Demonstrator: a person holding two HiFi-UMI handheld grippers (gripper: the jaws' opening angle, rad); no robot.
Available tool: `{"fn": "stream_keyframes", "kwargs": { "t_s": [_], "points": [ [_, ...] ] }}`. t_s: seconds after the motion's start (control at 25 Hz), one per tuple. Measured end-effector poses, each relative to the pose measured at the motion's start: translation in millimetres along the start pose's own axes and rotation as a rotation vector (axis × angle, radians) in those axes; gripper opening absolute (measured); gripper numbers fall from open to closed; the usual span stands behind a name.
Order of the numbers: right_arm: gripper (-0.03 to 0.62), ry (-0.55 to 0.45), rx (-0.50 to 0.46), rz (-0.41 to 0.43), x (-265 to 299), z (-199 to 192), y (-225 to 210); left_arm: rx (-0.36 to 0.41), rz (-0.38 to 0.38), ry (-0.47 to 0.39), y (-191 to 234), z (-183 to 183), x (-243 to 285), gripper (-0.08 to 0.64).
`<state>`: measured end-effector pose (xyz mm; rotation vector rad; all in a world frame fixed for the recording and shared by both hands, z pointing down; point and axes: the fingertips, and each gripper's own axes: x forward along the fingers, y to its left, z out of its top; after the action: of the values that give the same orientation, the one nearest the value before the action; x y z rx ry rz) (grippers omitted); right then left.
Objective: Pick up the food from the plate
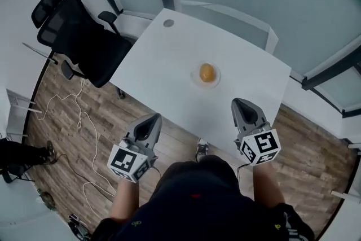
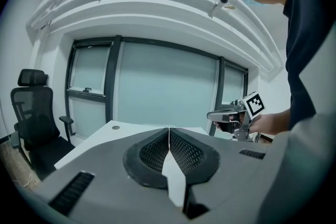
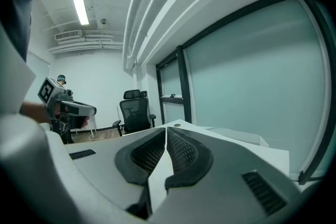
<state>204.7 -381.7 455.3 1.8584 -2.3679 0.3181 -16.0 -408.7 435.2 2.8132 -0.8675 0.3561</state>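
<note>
Ahead of the right gripper (image 1: pixel 243 104) and a little to its left, the food (image 1: pixel 207 72), a round orange piece, is seen lying on a small pale plate (image 1: pixel 196 81) near the middle of the white worktop (image 1: pixel 158 65). Nothing else is set beside the plate, so a free approach is left from the near side.

Both grippers are held at the near edge of the worktop, well apart from the plate and pointed forward over it. The right gripper's jaws are pressed fully together with nothing between them, as is shown in its own view. The left gripper (image 1: pixel 151 119) is likewise closed and empty, its ribbed pads meeting along one seam. This low, level pose is judged to be a ready stance, with the reach not yet begun.

The plate lies nearer the right gripper than the left, so the right one is judged the likelier to be used. Its jaws would have to be parted before the food could be taken. As the food is rounded, it may be rolled off the plate if it is nudged from one side only.

Far to the left of the left gripper, a black office chair (image 1: pixel 84 36) is parked beyond the worktop's corner, clear of the work.
</note>
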Motion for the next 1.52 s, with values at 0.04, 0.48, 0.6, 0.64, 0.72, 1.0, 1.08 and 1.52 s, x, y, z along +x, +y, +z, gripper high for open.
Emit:
{"fn": "stream_keyframes", "kwargs": {
  "t_s": [0.04,0.48,0.6,0.64,0.72,1.0,1.08,1.52],
  "points": [
    [0.025,0.006,0.018,-0.014,4.0,-4.1,-12.2,-0.003,-0.006,0.013,-2.0,1.4,10.2,0.023],
    [0.105,0.128,0.086,-0.033,82.2,-47.0,-74.7,-0.045,0.004,0.095,25.5,-10.1,76.5,0.023],
    [0.243,0.175,0.156,-0.04,121.2,-66.8,-82.5,-0.057,0.012,0.126,40.7,-21.5,83.0,0.023],
    [0.275,0.194,0.172,-0.045,134.2,-75.0,-84.1,-0.066,0.015,0.134,46.0,-26.3,84.1,0.023],
    [0.316,0.236,0.193,-0.055,159.0,-92.3,-85.7,-0.084,0.021,0.153,58.0,-35.9,85.5,0.023],
    [0.359,0.402,0.217,-0.097,236.3,-157.3,-86.5,-0.13,0.064,0.185,106.6,-49.8,83.0,0.023],
    [0.367,0.433,0.217,-0.118,251.4,-171.5,-87.1,-0.144,0.09,0.201,122.3,-55.0,78.6,0.023],
    [0.377,0.534,0.188,-0.22,279.5,-201.5,-88.0,-0.146,0.138,0.217,154.9,-59.7,53.8,0.023]
  ]
}}
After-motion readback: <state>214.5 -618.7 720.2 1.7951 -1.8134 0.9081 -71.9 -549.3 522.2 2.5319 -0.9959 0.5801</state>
